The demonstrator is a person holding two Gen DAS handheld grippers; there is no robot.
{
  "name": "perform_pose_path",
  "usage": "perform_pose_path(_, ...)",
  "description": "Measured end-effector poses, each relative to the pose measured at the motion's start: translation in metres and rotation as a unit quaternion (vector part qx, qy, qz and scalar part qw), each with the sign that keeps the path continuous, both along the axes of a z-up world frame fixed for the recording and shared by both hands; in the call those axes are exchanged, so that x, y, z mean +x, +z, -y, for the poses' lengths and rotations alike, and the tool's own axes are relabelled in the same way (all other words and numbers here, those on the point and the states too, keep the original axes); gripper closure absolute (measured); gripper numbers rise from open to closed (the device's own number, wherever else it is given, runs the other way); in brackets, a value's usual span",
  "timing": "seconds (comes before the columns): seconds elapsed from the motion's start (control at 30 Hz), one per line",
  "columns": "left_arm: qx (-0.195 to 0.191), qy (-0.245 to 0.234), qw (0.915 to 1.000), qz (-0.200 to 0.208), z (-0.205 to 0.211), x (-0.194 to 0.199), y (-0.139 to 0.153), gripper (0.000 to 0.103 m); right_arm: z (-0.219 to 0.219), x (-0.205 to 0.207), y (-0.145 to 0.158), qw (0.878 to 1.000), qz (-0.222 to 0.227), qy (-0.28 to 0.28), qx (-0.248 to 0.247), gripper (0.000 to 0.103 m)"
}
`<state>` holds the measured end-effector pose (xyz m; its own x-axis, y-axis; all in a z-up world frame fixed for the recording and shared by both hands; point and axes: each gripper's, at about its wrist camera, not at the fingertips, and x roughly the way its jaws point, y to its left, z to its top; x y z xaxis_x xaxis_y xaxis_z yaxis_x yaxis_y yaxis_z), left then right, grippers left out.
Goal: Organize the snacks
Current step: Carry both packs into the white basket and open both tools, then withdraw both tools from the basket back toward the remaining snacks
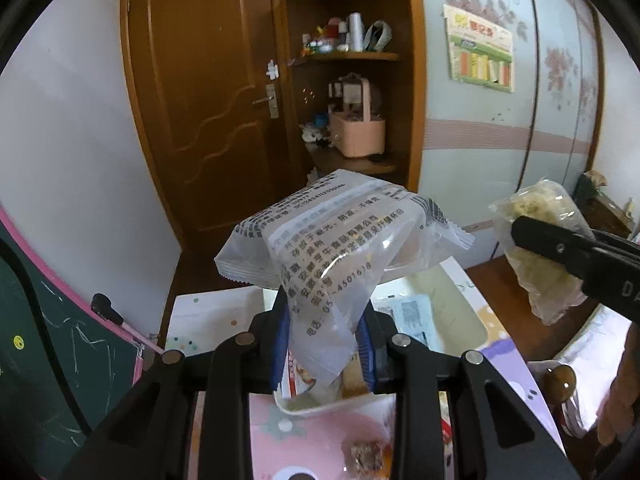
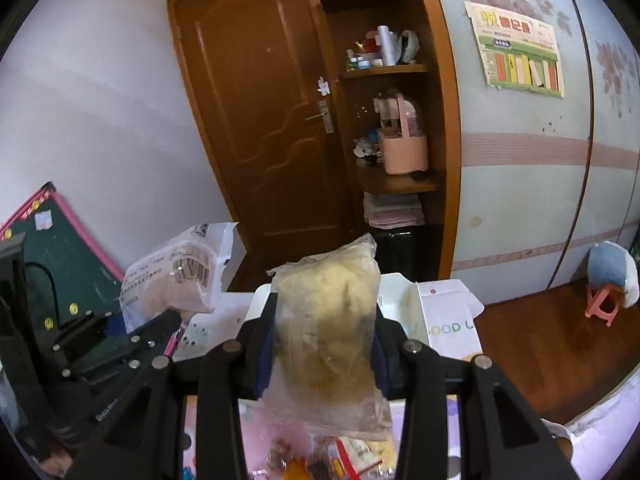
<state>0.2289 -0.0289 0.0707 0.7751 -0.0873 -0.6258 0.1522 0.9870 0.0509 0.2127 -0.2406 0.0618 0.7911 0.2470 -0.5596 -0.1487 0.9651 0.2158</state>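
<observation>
Left wrist view: left gripper (image 1: 326, 332) clenched on a white printed snack packet (image 1: 336, 240), pinched at its lower part between the two blue-padded fingers (image 1: 280, 344), wider top of the packet fanning out above them, held up over the open white box (image 1: 460, 292). Inside that box, a small printed sachet (image 1: 412, 312) lying flat against the pale lining. To the right of the box, seen from the side, right gripper (image 1: 560, 256) grasping a clear bag of pale yellow snack (image 1: 536, 248), also raised in the air. Below the box, on the pink surface (image 1: 288, 416), a small brown wrapped sweet (image 1: 366, 456). Right wrist view: right gripper (image 2: 324, 344) closed around the same clear bag of pale yellow snack (image 2: 332, 320), bag standing upright between the fingers (image 2: 264, 344), its bottom edge hanging loose under them, above the near side of the white box (image 2: 448, 320). Left of the box, left gripper (image 2: 176, 316) with the white printed snack packet (image 2: 176, 276) tilted up and toward the door. Under the clear bag, near the bottom edge, several small wrapped snacks (image 2: 316, 460) in red, orange and brown, partly hidden. Behind the box, brown wooden door (image 2: 264, 120) and open shelves with a pink basket (image 2: 402, 148).
</observation>
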Motion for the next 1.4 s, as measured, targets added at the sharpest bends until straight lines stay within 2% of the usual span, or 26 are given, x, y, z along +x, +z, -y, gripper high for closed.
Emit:
perform_pose_path(0.1, -0.009, 0.009, 0.9999, -0.009, 0.002, 0.024, -0.013, 0.076, -0.001, 0.018, -0.012, 1.000, -0.012, -0.007, -0.002, 0.064)
perform_pose_path(0.13, -0.006, 0.013, 0.9999, -0.010, 0.003, 0.031, -0.018, 0.081, -0.002, 0.023, -0.016, 1.000, -0.017, -0.007, -0.003, 0.064)
perform_pose_path(0.17, -0.005, 0.015, 0.9998, -0.012, 0.005, 0.036, -0.022, 0.097, -0.003, 0.030, -0.022, 1.000, -0.023, -0.009, -0.005, 0.064)
perform_pose_path(0.2, -0.004, 0.016, 0.9997, -0.018, 0.007, 0.043, -0.028, 0.102, -0.003, 0.036, -0.027, 1.000, -0.027, -0.011, -0.008, 0.064)
perform_pose_path(0.4, 0.007, 0.026, 0.9987, -0.043, 0.015, 0.076, -0.065, 0.101, -0.010, 0.070, -0.066, 0.997, -0.069, -0.020, -0.028, 0.064)
perform_pose_path(0.47, 0.005, 0.027, 0.9980, -0.058, 0.015, 0.085, -0.077, 0.090, -0.013, 0.080, -0.077, 0.996, -0.082, -0.020, -0.033, 0.063)
perform_pose_path(0.5, 0.001, 0.025, 0.9974, -0.067, 0.015, 0.090, -0.083, 0.075, -0.014, 0.084, -0.083, 0.995, -0.090, -0.018, -0.034, 0.062)
perform_pose_path(0.53, 0.001, 0.028, 0.9970, -0.072, 0.014, 0.092, -0.089, 0.053, -0.015, 0.088, -0.088, 0.995, -0.096, -0.017, -0.033, 0.062)
perform_pose_path(0.57, 0.003, 0.031, 0.9968, -0.073, 0.013, 0.092, -0.092, 0.042, -0.015, 0.092, -0.092, 0.994, -0.101, -0.014, -0.033, 0.062)
perform_pose_path(0.6, 0.005, 0.034, 0.9970, -0.069, 0.012, 0.093, -0.095, 0.024, -0.016, 0.095, -0.097, 0.994, -0.107, -0.013, -0.036, 0.061)
perform_pose_path(0.63, 0.011, 0.038, 0.9975, -0.059, 0.011, 0.093, -0.098, 0.018, -0.016, 0.098, -0.100, 0.993, -0.111, -0.015, -0.039, 0.059)
perform_pose_path(0.8, 0.023, 0.034, 0.9970, -0.065, 0.006, 0.089, -0.108, 0.018, -0.017, 0.096, -0.110, 0.993, -0.109, -0.022, -0.048, 0.045)
perform_pose_path(0.93, 0.026, 0.037, 0.9966, -0.069, 0.002, 0.084, -0.111, 0.018, -0.018, 0.093, -0.111, 0.992, -0.116, -0.018, -0.048, 0.045)
perform_pose_path(1.1, 0.010, 0.040, 0.9960, -0.079, -0.006, 0.076, -0.109, 0.018, -0.020, 0.088, -0.108, 0.991, -0.118, -0.017, -0.054, 0.045)
perform_pose_path(1.4, 0.015, 0.046, 0.9964, -0.069, -0.012, 0.050, -0.089, 0.018, -0.023, 0.060, -0.088, 0.992, -0.111, -0.005, -0.058, 0.045)
